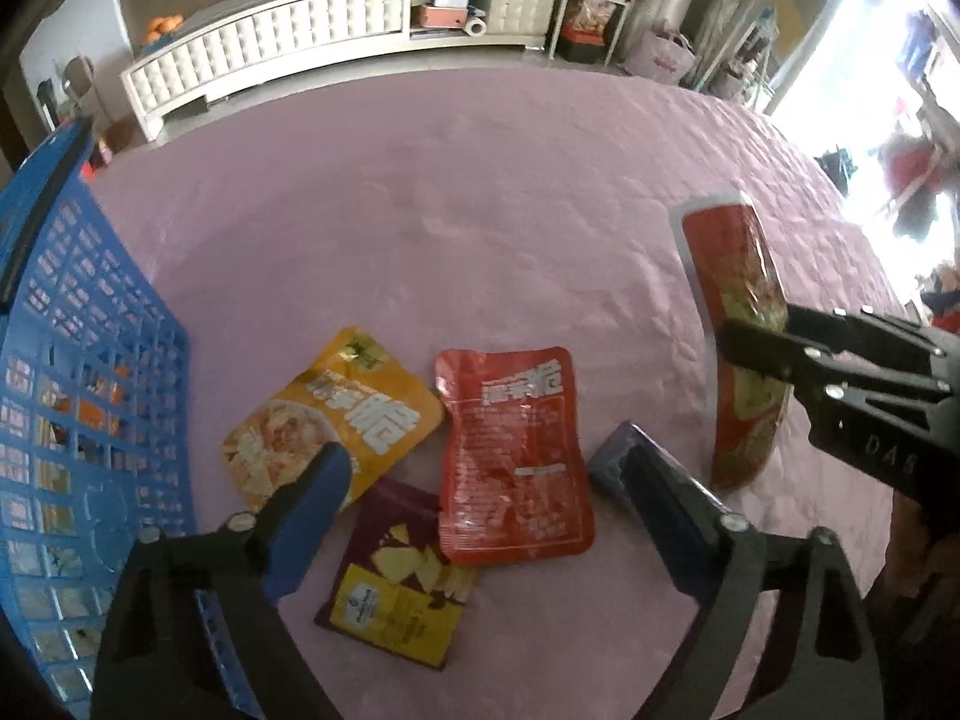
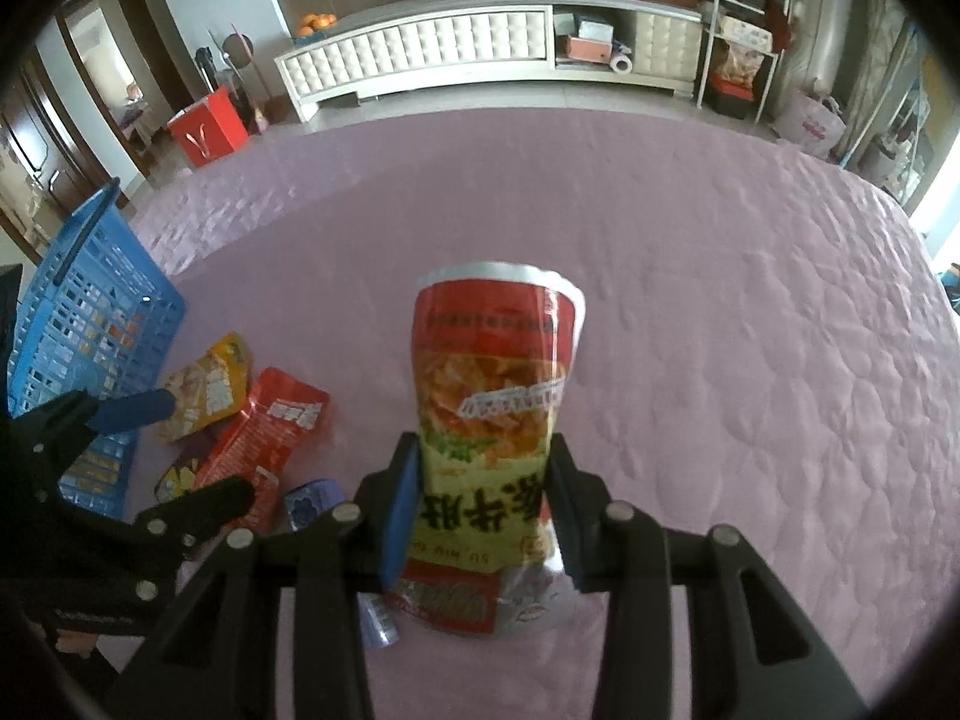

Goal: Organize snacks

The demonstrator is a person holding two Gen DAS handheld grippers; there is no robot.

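My right gripper is shut on a tall red and yellow snack bag, held above the pink cloth; it also shows in the left wrist view. My left gripper is open and empty above a red pouch, a yellow pouch and a purple pouch lying on the cloth. The blue basket stands to the left and holds several packets. The same pouches and basket show at the left of the right wrist view.
The pink quilted cloth covers the whole surface. A white padded cabinet and shelves stand behind it. A red bag sits on the floor at the far left.
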